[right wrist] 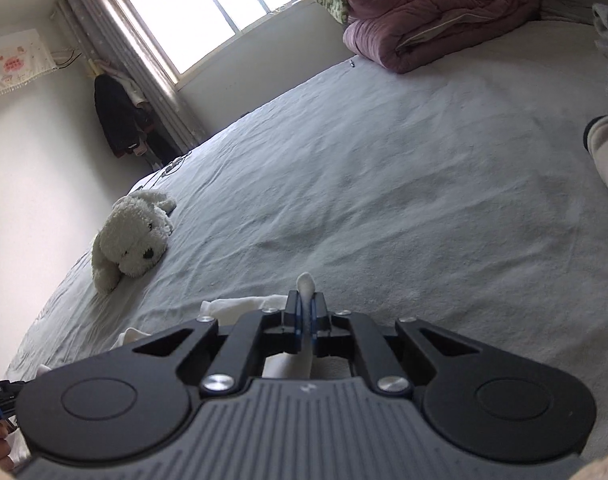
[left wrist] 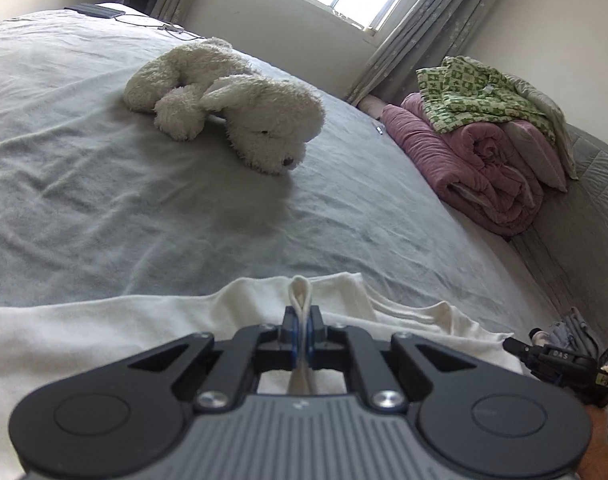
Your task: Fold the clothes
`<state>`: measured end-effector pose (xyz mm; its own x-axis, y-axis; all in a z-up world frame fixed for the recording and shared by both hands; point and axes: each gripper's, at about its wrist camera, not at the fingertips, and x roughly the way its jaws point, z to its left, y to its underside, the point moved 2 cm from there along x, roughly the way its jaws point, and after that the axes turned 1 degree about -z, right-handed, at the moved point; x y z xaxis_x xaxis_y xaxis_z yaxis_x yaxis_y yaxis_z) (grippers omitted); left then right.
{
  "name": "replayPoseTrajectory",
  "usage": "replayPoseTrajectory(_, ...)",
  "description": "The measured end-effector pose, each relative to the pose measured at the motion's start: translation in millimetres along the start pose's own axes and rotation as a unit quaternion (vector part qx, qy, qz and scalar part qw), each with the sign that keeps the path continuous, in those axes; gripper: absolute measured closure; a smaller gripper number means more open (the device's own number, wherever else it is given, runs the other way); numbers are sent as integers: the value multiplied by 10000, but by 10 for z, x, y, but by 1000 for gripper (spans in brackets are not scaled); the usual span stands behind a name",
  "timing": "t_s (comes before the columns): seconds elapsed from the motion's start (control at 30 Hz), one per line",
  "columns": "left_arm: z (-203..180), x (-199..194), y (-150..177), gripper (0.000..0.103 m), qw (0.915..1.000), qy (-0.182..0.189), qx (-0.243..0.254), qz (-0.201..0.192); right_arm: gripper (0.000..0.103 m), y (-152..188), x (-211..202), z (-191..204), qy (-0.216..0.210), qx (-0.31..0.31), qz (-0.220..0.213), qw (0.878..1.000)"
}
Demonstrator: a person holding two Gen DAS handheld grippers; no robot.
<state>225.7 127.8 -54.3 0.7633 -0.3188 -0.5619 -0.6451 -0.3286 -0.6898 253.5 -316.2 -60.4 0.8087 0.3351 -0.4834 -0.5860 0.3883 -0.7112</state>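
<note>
**Bed and what lies on it**

The bed (left wrist: 84, 168) wears a wrinkled grey sheet. On it lie 1 white plush dog (left wrist: 228, 104), a cream garment (left wrist: 124, 332) at the near edge, and a rolled pink quilt (left wrist: 476, 164) by the far side.

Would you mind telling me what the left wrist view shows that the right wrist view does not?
Only the left wrist view shows the left hand-held gripper shut on the cream cotton garment, widely spread out.

Only the right wrist view shows the right hand-held gripper pinching the same garment, and dark clothes hanging by the curtain.

Both show the fluffy white plush dog, the rolled pink quilt and the grey bedsheet.
</note>
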Motion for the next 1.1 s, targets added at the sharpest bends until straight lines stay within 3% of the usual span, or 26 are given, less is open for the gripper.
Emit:
replayPoseTrajectory(0.1, 128, 226, 48, 94, 9992, -357, -111, 152, 98, 106, 76, -20, 164, -161, 117, 9997)
replayPoseTrajectory(0.17, 142, 227, 50, 94, 9993, -331, -131, 93, 98, 139, 97, -4, 243, -262, 123, 9993)
replayPoseTrajectory(0.2, 119, 178, 38, 94, 9991, -404, -90, 8, 98, 136, 96, 9, 274, -302, 143, 9991)
replayPoseTrajectory(0.23, 97, 128, 26, 87, 9988, -478, -49, -77, 93, 124, 86, 27, 304, -351, 173, 9988)
replayPoseTrajectory(0.27, 74, 78, 14, 83, 9983, -552, -8, -162, 83, 105, 63, 55, 365, -439, 204, 9982)
replayPoseTrajectory(0.47, -31, -245, 24, 79, 9959, -459, 199, -759, 80, 121, -164, 347, 417, -1303, 157, 9905)
replayPoseTrajectory(0.57, -50, -161, 143, 82, 9978, -385, 298, -443, 80, 243, -203, 518, 306, -1676, 225, 9851)
replayPoseTrajectory(0.7, -76, -2, 327, 83, 9938, -777, 783, -148, 80, 475, -126, 638, 458, -2122, 526, 9747)
replayPoseTrajectory(0.77, -89, -72, 292, 83, 9946, -855, 587, -105, 80, 555, -102, 676, 572, -2276, 626, 9701)
replayPoseTrajectory(0.9, -122, -354, 259, 73, 9950, -926, 346, -115, 79, 537, -225, 749, 604, -2236, 542, 9713)
replayPoseTrajectory(1.03, -76, -625, 305, 64, 9927, -1203, 116, -33, 65, 499, -415, 871, 623, -2240, 450, 9716)
replayPoseTrajectory(1.1, -18, -760, 340, 63, 9912, -1323, -86, -10, 65, 495, -522, 938, 562, -2203, 436, 9728)
